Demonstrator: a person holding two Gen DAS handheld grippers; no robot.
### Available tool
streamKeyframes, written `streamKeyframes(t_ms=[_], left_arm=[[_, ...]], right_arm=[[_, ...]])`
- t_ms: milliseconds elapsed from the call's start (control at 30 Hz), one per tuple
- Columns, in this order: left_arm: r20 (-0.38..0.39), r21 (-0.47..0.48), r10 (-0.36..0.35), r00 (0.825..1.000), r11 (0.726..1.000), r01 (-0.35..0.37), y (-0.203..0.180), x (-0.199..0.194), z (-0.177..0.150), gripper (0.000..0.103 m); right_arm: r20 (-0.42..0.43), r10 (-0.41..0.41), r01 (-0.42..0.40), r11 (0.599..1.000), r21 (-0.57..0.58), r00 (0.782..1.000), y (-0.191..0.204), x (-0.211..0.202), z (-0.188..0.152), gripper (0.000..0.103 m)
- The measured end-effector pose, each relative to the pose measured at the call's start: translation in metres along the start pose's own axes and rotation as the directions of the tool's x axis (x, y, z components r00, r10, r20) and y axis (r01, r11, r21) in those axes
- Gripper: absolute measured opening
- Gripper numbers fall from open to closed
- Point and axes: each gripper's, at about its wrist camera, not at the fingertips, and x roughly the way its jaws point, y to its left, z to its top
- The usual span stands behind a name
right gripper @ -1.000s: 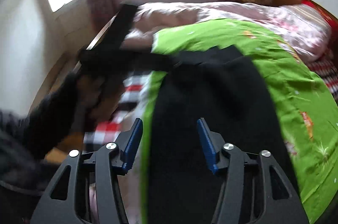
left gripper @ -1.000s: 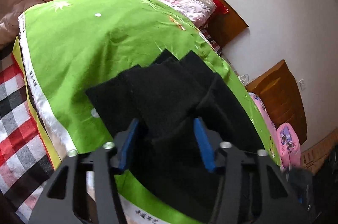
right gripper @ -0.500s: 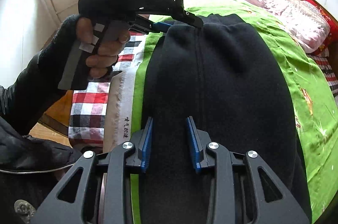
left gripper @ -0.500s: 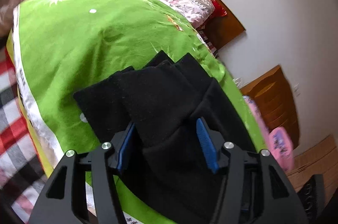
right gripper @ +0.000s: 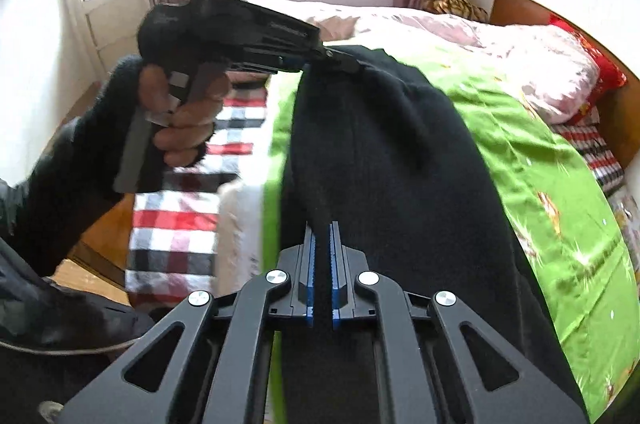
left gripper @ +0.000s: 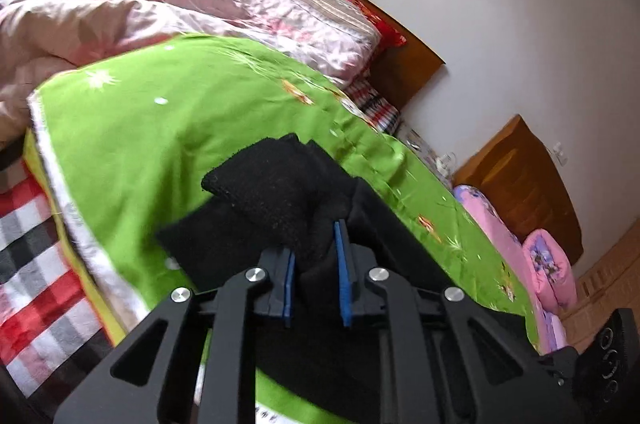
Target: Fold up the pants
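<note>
Black fleece pants (right gripper: 380,160), thick and matte. Lying lengthwise along the near edge of the green bedsheet (right gripper: 560,192), beside its white border. Far end bunched and lifted off the sheet (left gripper: 272,192); near portion flat, centre seam running straight down the length.

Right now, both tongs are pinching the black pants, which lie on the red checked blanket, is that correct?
Not quite: the black pants lie on the green sheet; the red checked blanket is beside it, as the right wrist view shows. Both the left tongs and the right tongs do pinch the pants.
</note>
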Motion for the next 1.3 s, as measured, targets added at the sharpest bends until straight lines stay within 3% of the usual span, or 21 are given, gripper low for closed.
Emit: streamKeyframes(t_ms=[100,200,333,367,400,467,533,567,600,633,733,800,867,933,1067,1200,1300], left_arm=[[-0.010,-0.021,-0.003,1.000,1.000,0.003,0.014,-0.008,-0.007,0.017],[-0.100,-0.031,0.031,0.994,0.999,-0.034,0.032,0.019,-0.020,0.018],[-0.077,-0.038,-0.006,0.997,0.999,0.003,0.046,0.030,-0.024,0.032],[-0.071,-0.033,0.001,0.997,0.999,-0.003,0.046,0.029,-0.022,0.041],[-0.072,-0.030,0.015,0.997,0.999,-0.017,0.046,0.029,-0.023,0.045],[-0.070,-0.028,0.042,0.997,0.999,-0.044,0.046,0.026,-0.022,0.057],[-0.029,-0.014,0.150,0.988,0.988,-0.151,0.043,0.015,-0.019,0.067],[0.022,0.003,0.216,0.976,0.976,-0.216,0.037,0.004,-0.017,0.068],[0.052,0.018,0.236,0.970,0.971,-0.237,0.030,-0.003,-0.016,0.068],[0.075,0.033,0.230,0.970,0.972,-0.233,0.023,-0.011,-0.014,0.068],[0.082,0.118,0.112,0.990,0.986,-0.121,-0.015,-0.030,-0.015,0.078],[0.025,0.201,0.026,0.999,0.979,-0.030,-0.046,-0.026,-0.022,0.079],[-0.073,0.264,-0.030,0.997,0.963,0.048,-0.072,-0.011,-0.038,0.082],[-0.136,0.299,-0.032,0.990,0.951,0.072,-0.086,0.003,-0.057,0.082],[-0.233,0.328,0.006,0.973,0.942,0.073,-0.096,0.032,-0.083,0.082],[-0.204,0.396,0.074,0.976,0.918,0.013,-0.106,0.033,-0.096,0.082],[-0.194,0.433,0.116,0.974,0.901,-0.021,-0.107,0.037,-0.104,0.082]], right_arm=[[-0.009,0.000,0.000,1.000,-0.013,1.000,0.005,0.004,-0.001,0.006],[-0.074,0.003,-0.002,1.000,0.010,0.997,0.004,0.028,-0.012,0.006],[-0.088,0.023,-0.020,0.999,0.026,0.996,0.012,0.041,-0.016,0.015],[-0.090,0.029,-0.026,0.999,0.033,0.995,0.011,0.041,-0.015,0.021],[-0.089,0.043,-0.039,0.998,0.043,0.995,0.011,0.040,-0.014,0.040],[-0.079,0.088,-0.082,0.994,0.076,0.993,0.009,0.036,-0.014,0.059],[-0.055,0.086,-0.080,0.992,0.096,0.995,0.006,0.022,-0.015,0.060],[-0.035,0.080,-0.076,0.992,0.103,0.996,0.004,0.013,-0.016,0.060],[-0.007,0.065,-0.064,0.991,0.118,0.998,-0.002,0.000,-0.019,0.060],[0.017,0.041,-0.043,0.989,0.139,0.999,-0.010,-0.013,-0.023,0.060],[0.064,-0.115,0.095,0.962,0.254,0.991,-0.048,-0.067,-0.050,0.060],[0.083,-0.197,0.151,0.910,0.387,0.977,-0.075,-0.108,-0.081,0.061],[0.066,-0.271,0.204,0.845,0.494,0.960,-0.086,-0.143,-0.118,0.062],[0.031,-0.285,0.227,0.820,0.526,0.958,-0.079,-0.159,-0.148,0.063],[-0.069,-0.292,0.285,0.810,0.512,0.954,-0.044,-0.160,-0.186,0.062],[-0.096,-0.295,0.299,0.788,0.539,0.951,-0.037,-0.152,-0.206,0.062],[-0.066,-0.283,0.271,0.786,0.556,0.957,-0.039,-0.144,-0.206,0.063]])
